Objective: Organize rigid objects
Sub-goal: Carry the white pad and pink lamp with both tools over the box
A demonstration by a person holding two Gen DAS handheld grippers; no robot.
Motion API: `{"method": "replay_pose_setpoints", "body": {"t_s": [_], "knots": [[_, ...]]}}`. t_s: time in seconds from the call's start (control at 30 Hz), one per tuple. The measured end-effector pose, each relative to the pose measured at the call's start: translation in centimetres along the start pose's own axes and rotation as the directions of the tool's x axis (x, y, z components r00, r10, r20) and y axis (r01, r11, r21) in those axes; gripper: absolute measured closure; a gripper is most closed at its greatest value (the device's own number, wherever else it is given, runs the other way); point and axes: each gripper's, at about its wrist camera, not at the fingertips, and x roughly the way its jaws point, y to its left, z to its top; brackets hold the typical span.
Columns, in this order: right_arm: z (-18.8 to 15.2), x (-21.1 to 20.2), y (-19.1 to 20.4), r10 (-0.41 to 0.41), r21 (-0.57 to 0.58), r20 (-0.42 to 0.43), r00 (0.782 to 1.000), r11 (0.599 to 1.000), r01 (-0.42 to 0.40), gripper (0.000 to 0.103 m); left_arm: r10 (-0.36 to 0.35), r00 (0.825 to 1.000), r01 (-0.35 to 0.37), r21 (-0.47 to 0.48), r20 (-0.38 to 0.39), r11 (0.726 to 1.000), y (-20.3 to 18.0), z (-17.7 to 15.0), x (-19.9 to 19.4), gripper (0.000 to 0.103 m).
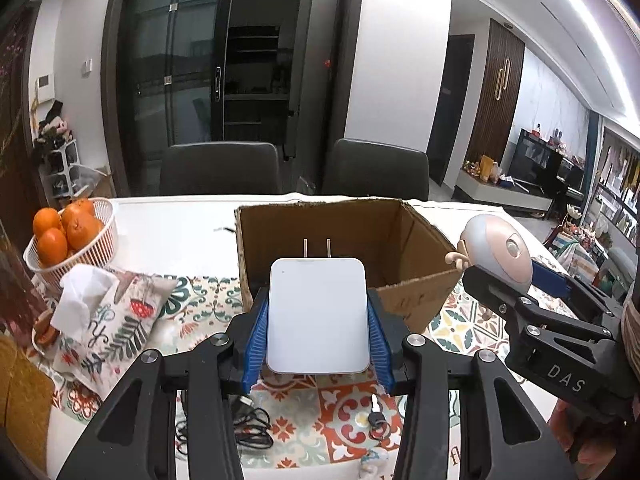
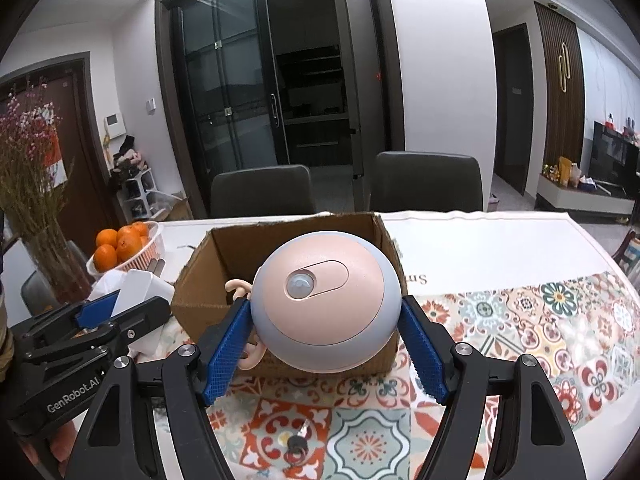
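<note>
My left gripper [image 1: 318, 312] is shut on a white plug adapter [image 1: 318, 316] with two prongs pointing forward, held just before the near wall of an open cardboard box [image 1: 404, 240]. My right gripper [image 2: 326, 320] is shut on a round pink-and-grey night light [image 2: 326, 312] with a sensor on top, held in front of the same box [image 2: 224, 248]. In the left wrist view the right gripper [image 1: 516, 276] and night light [image 1: 496, 246] hang by the box's right corner. In the right wrist view the left gripper [image 2: 116, 308] and adapter [image 2: 136, 288] are at the box's left.
A white basket of oranges [image 1: 64, 236] and a patterned tissue pouch [image 1: 116, 320] lie at the left. A key [image 1: 376, 416] and a black cable [image 1: 248, 424] lie on the patterned mat [image 1: 320, 420] below the grippers. Two dark chairs [image 1: 220, 168] stand behind the table. A vase of dried flowers [image 2: 36, 208] stands far left.
</note>
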Motion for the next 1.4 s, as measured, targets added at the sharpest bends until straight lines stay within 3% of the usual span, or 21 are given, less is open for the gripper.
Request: {"method": "replay_pose_setpoints", "body": {"t_s": [0.67, 1.13, 1.4], "knots": [[3.6, 3.4, -0.4, 0.007, -0.007, -0.012, 1.000, 1.000, -0.007, 0.029, 0.028, 1.000, -0.028, 0.029, 0.006, 0.999, 0.5, 4.5, 3.1, 0.059], [4.4, 7.2, -0.6, 0.005, -0.024, -0.075, 0.997, 1.000, -0.007, 0.029, 0.031, 0.996, -0.028, 0.030, -0.081, 0.999, 1.1, 5.6, 7.7, 0.059], [4.6, 10.4, -1.0, 0.019, -0.019, -0.167, 0.986, 1.000, -0.023, 0.029, 0.028, 0.988, -0.022, 0.041, -0.150, 0.999, 1.1, 5.5, 10.2, 0.059]]}}
